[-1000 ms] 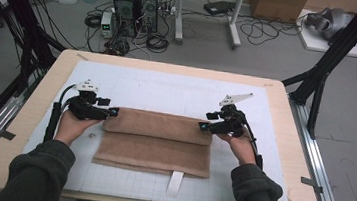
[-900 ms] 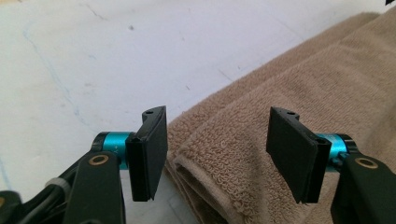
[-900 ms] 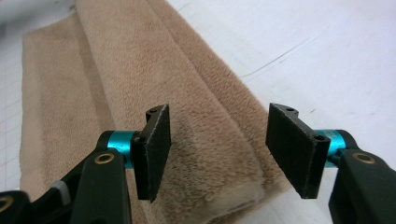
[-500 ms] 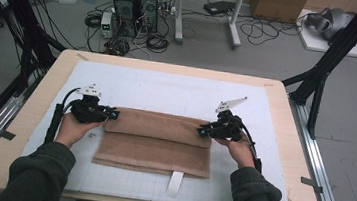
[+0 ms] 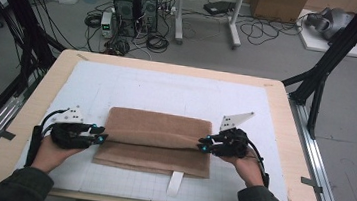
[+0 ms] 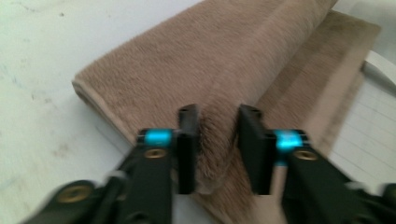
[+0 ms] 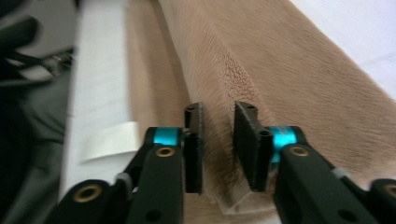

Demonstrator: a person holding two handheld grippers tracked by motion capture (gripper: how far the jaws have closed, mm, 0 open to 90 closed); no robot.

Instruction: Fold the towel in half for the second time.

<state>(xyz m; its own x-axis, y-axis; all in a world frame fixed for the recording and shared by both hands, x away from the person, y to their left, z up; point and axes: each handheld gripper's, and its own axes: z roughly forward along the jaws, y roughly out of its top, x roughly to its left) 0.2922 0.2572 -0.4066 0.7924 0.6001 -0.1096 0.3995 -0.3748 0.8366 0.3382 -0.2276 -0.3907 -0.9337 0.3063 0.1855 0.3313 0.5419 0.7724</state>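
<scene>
1. The left gripper (image 5: 99,137) sits at the towel's (image 5: 158,141) left end; in the left gripper view its jaws stand narrowly apart with a raised ridge of brown pile (image 6: 217,140) between them, the cloth touching both pads, so it grips the fold.
2. The towel lies flat between the two grippers, brown and fuzzy, folded so that an upper layer lies over a lower one, whose near edge sticks out toward the person.
3. A ridge runs along the towel from one gripper to the other.
4. A white tag (image 5: 175,183) juts from the towel's near edge, between the grippers and closer to the person than both.
5. The right gripper (image 5: 203,146) sits at the towel's right end; in the right gripper view (image 7: 217,140) its jaws are narrowly apart, pinching the same ridge.
6. Both rest on a white mat (image 5: 167,92) on the table (image 5: 277,98); bare mat spreads beyond the towel, away from the grippers.
7. Outside each gripper, bare mat and then the wooden rim run to the table's side edges.
</scene>
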